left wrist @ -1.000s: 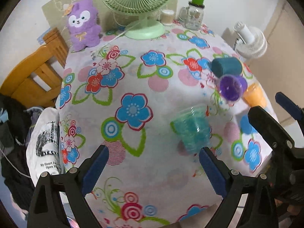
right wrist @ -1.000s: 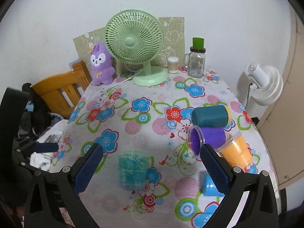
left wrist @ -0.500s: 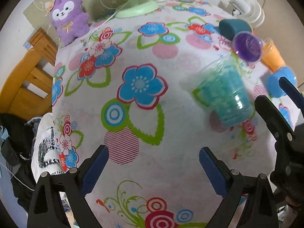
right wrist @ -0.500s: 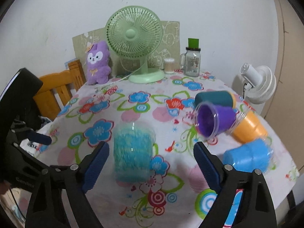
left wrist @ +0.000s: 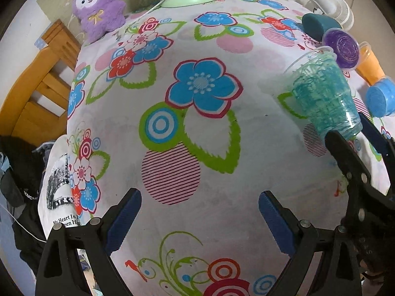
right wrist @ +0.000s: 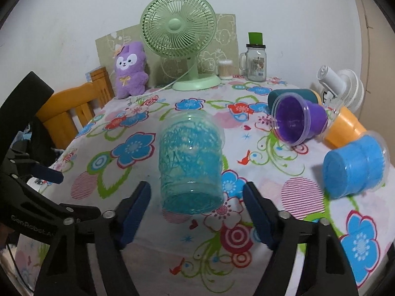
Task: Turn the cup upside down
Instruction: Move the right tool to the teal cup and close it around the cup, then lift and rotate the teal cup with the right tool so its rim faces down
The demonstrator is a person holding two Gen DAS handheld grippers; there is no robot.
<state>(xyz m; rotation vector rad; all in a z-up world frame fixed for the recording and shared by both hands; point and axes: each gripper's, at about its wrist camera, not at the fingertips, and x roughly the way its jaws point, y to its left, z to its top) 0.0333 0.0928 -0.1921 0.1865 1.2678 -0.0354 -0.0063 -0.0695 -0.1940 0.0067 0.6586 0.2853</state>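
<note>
A clear cup with teal filling (right wrist: 191, 162) stands upright on the floral tablecloth (right wrist: 138, 128). My right gripper (right wrist: 197, 213) is open, its blue pads on either side of the cup's base, just in front of it and not touching. The cup also shows in the left wrist view (left wrist: 323, 93) at the right, with the right gripper's fingers (left wrist: 345, 153) at its base. My left gripper (left wrist: 200, 219) is open and empty, low over the cloth to the cup's left.
Purple (right wrist: 296, 120), orange (right wrist: 343, 130), blue (right wrist: 355, 165) and dark teal (right wrist: 296, 93) cups lie on their sides at the right. A green fan (right wrist: 180, 39), a purple plush (right wrist: 130, 71), a glass jar (right wrist: 256, 61) and a cotton swab pot (right wrist: 226, 69) stand at the back. A wooden chair (right wrist: 74, 108) is left.
Both grippers have moved down and closer to the table. The right gripper has closed in on the teal cup, which now stands between its pads. The jaws have narrowed slightly.
</note>
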